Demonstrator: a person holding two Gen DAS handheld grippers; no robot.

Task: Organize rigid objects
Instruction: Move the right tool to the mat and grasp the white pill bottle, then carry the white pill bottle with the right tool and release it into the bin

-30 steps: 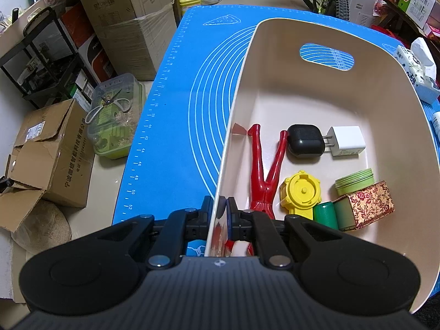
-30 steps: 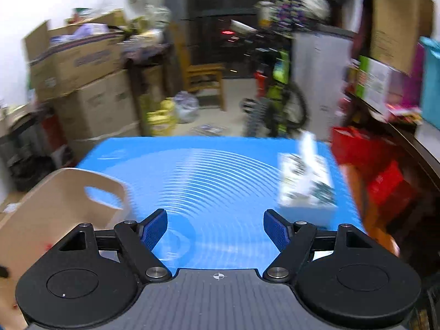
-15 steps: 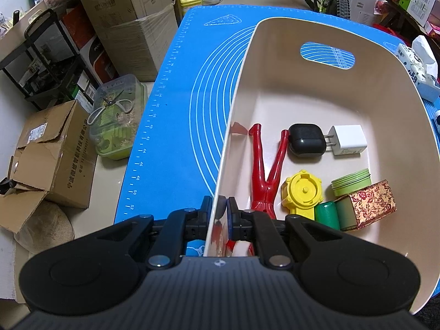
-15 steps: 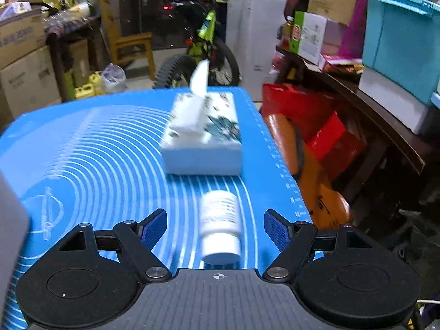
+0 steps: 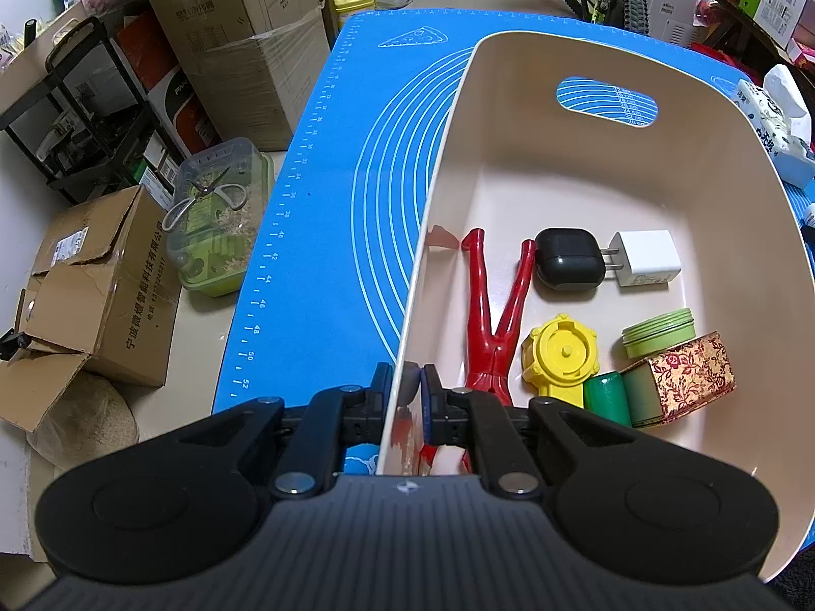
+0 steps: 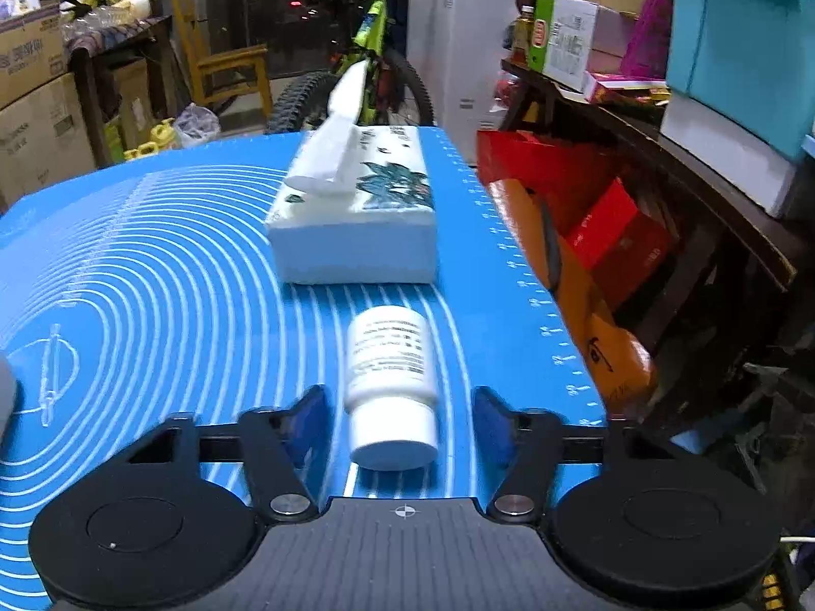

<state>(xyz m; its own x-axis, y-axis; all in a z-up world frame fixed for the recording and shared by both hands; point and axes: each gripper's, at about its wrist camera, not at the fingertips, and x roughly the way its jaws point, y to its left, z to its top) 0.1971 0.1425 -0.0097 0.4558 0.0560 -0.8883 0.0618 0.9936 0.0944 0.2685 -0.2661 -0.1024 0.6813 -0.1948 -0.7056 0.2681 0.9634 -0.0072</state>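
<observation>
A: What is the right gripper (image 6: 400, 415) doing?

B: Its jaws stand wide apart, and a white pill bottle (image 6: 389, 382) lies between them on the blue mat (image 6: 153, 275). The bottle is on its side, with the white cap toward the camera and a printed label around the body. I cannot tell if a finger touches it.

A: And just behind the bottle?

B: A tissue box (image 6: 356, 214) with a blue leaf print, one tissue sticking up from it.

A: The left gripper (image 5: 406, 389)?

B: It is clamped on the near wall of the cream bin (image 5: 601, 178), one finger outside and one inside.

A: What is inside the bin?

B: A red figure (image 5: 494, 315), a black charger (image 5: 568, 259) touching a white plug adapter (image 5: 647, 257), a yellow round toy (image 5: 560, 354), a green tin (image 5: 659, 338), a green cylinder (image 5: 606, 399) and a floral patterned box (image 5: 682, 377).
</observation>
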